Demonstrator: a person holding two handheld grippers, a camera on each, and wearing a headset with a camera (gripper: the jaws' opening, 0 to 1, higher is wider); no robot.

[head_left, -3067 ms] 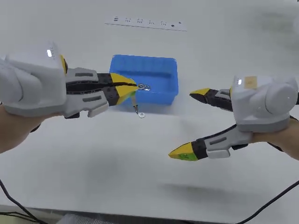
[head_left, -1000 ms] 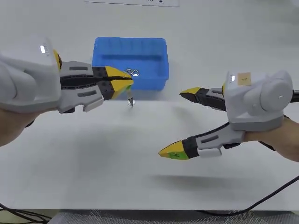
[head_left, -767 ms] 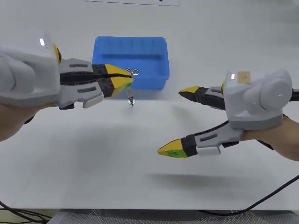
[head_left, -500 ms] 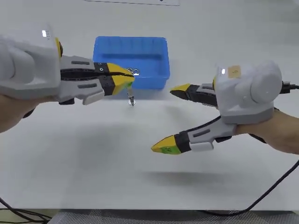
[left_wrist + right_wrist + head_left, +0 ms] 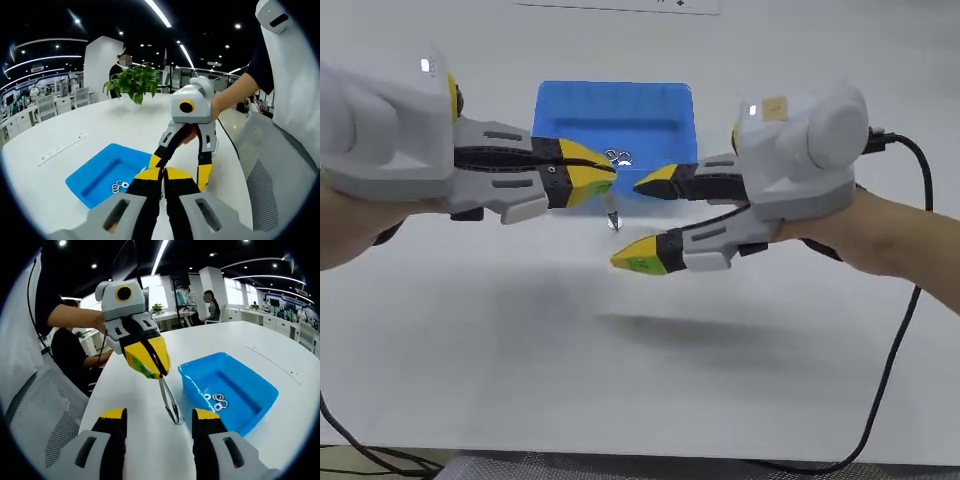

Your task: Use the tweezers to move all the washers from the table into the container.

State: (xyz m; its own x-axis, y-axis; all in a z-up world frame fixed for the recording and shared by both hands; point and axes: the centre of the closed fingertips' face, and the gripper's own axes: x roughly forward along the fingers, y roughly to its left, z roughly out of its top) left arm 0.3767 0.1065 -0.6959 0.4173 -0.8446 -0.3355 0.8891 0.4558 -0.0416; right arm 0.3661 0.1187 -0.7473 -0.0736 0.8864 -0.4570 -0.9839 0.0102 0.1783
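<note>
Fingers of my left gripper point(image 5: 610, 172) pinch the tweezers point(image 5: 612, 212); my right gripper point(image 5: 628, 222) is spread wide and holds nothing.

The tweezers hang tips-down just in front of the blue container point(image 5: 616, 92), with a washer point(image 5: 179, 421) at their tips on the table point(image 5: 520, 330). More washers point(image 5: 618, 157) lie inside the container. My right gripper's jaws flank the tweezers in front of the container.

Both raised: left tool point(image 5: 603, 180) clamped, right tool point(image 5: 627, 222) wide open
</note>
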